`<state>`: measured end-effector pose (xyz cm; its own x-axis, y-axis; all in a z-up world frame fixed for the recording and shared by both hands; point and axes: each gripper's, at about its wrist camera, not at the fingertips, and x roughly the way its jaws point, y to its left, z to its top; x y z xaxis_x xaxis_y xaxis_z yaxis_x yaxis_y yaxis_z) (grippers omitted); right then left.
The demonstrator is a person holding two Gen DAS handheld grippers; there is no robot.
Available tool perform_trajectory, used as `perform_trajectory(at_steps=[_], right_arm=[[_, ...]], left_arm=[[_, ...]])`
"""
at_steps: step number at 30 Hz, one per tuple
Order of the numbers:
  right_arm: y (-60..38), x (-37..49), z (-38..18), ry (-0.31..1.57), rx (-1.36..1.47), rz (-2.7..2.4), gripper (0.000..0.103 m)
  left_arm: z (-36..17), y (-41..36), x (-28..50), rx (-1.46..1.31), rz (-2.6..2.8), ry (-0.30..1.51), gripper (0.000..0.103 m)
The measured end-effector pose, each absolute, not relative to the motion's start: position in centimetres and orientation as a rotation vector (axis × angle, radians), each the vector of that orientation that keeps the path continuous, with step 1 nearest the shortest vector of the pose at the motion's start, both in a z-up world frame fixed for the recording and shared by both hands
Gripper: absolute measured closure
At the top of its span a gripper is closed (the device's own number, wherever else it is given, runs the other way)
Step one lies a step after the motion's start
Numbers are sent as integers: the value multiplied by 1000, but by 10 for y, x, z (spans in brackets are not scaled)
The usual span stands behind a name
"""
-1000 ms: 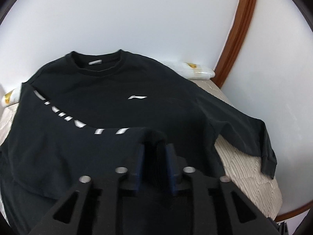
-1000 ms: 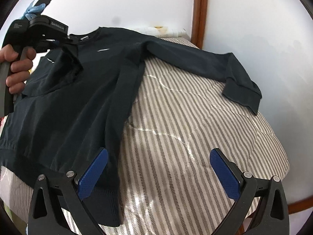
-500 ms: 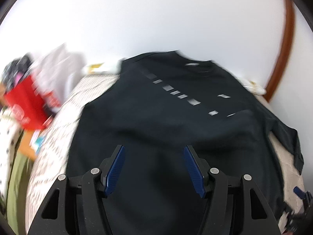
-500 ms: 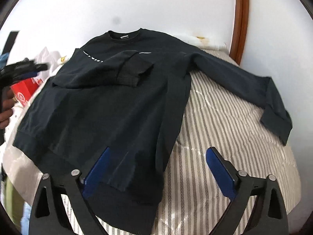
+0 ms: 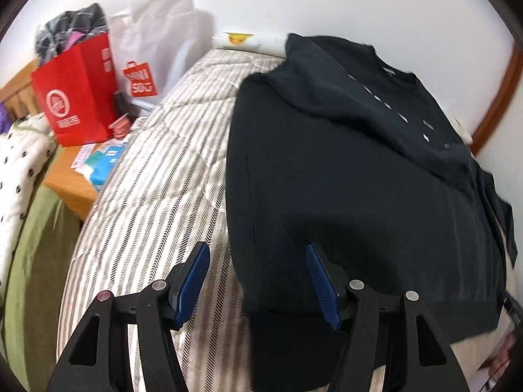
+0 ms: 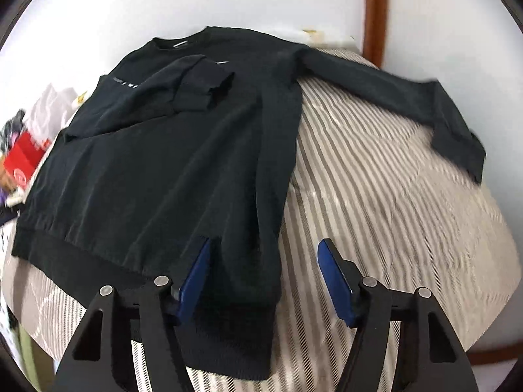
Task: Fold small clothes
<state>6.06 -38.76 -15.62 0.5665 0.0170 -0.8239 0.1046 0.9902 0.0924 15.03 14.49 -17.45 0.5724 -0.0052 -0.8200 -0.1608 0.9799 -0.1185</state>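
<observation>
Left wrist and right wrist views: black sweatshirt spread on a striped bed

Left wrist view: the left claw [image 5: 255, 277] is held with its blue pads [image 5: 193, 277] spread apart and nothing between them, over the lower left corner of the black sweatshirt [image 5: 359, 179]. The sweatshirt lies flat on the striped quilt [image 5: 157, 176] of the bed, one sleeve folded across its chest. Beside the bed stand a red paper bag [image 5: 75, 94] and a white plastic bag [image 5: 157, 39].

Right wrist view: the right claw [image 6: 264, 281] is likewise wide apart and empty; its left pad hangs over the sweatshirt's [image 6: 163, 170] hem corner, its right pad over bare quilt [image 6: 392, 215]. The folded sleeve's cuff [image 6: 204, 86] rests on the chest, while the other sleeve [image 6: 408, 101] stretches outward over the quilt.
</observation>
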Motion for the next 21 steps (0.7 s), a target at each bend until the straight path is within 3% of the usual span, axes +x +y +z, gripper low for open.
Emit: perform_trajectory(at_steps=[4,7,8,10,14,18,19,20,21], right_arm=[[-382,52,-159,938,136,-97,44],[-377,50,-158,941,159,-125,55],[-375,50,-157,941,169,-120,62],[-371,52,-158,942,154,-154,63],[-367,59,-157,957,130,-197,62],[-371,59,-157,964,151,-193,63],[-371,57,-157,959,142,-193,70],[-370,54,-155,948,125,-195,83],[-369,52,-153,937,113,-192,86]], left_arm=[[-183,147,150,-132,49,929,48],[-186,142,151,-76,44,910,51],[-187,140,150,-58,34,901,54],[-187,138,148,-51,19,888,60],[-185,139,145,-100,-2,893,83],[-185,142,143,-138,-6,890,95],[-185,142,142,-143,-4,893,95],[-184,142,141,-145,-3,897,96],[-183,142,140,-146,-3,904,96]])
